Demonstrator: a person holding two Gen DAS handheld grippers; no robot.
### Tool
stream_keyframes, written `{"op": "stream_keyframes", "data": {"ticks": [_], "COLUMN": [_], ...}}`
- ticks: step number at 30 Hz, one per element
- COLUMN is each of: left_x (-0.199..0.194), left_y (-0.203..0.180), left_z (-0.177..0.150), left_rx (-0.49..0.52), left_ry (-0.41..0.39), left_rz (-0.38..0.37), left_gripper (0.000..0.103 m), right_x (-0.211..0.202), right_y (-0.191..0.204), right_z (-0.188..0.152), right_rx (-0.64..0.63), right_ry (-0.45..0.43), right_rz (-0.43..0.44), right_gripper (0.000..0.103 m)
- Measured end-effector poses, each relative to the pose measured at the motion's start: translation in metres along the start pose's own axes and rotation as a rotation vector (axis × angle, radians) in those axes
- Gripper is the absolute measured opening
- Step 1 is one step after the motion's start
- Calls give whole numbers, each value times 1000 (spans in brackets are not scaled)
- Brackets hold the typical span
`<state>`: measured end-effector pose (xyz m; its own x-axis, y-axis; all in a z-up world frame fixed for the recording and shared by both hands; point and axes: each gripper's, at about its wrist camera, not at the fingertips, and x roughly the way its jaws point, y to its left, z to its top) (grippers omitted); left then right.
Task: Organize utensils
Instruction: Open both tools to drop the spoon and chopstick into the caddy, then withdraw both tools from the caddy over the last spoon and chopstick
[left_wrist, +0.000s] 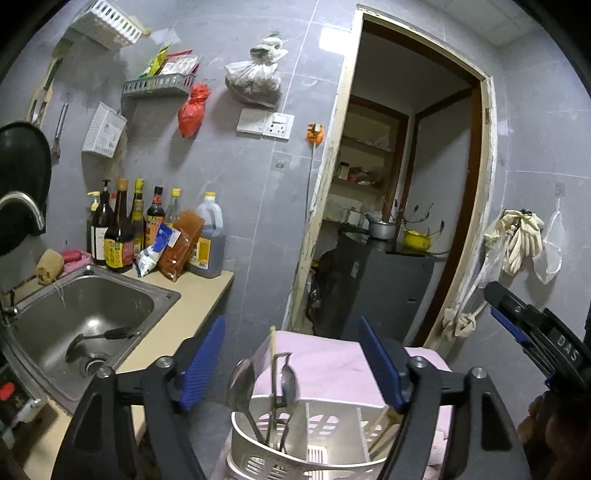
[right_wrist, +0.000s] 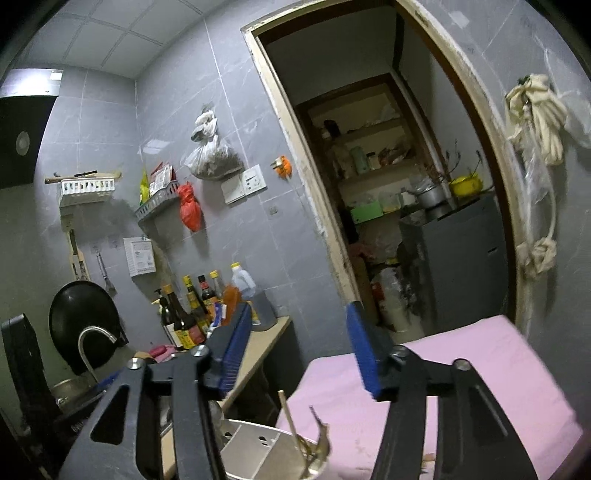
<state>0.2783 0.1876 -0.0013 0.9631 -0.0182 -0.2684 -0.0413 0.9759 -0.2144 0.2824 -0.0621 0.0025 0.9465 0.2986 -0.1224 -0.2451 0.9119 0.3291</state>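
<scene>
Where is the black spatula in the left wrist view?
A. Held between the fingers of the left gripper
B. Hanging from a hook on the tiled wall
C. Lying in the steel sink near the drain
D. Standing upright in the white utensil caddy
C: the black spatula lies on the bottom of the steel sink, its head close to the drain, well apart from the white utensil caddy and the open left gripper.

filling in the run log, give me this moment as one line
left gripper: open, empty | right gripper: open, empty | utensil caddy: on pink cloth, holds spoons | spatula: in sink
</scene>
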Motion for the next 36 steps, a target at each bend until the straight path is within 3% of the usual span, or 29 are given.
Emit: {"op": "stream_keyframes", "data": {"ticks": [5,9,20,30,36], "left_x": [-16,-29,-47,-42,-33], "left_y": [-17,-36,-84,-126,-146], "left_z": [16,23,7,-32,-54], "left_rx": [13,36,101,137,152], "left_ry": [20,29,43,144,205], "left_rz": [-33,-65,-182,-289,-310], "left_gripper": [90,99,102,102,102], "right_x": [-33,-60,-121,-144,-149], "right_y": [-6,-13,-42,-84,-122], "right_z": [21,34,51,41,31], "right_rx": [-35,-58,-118,-119,-92], "right_ry": [3,2,-12,70,129], "right_rz": [-51,-97,-256,-369,-413], "right_gripper": [69,75,101,102,102]}}
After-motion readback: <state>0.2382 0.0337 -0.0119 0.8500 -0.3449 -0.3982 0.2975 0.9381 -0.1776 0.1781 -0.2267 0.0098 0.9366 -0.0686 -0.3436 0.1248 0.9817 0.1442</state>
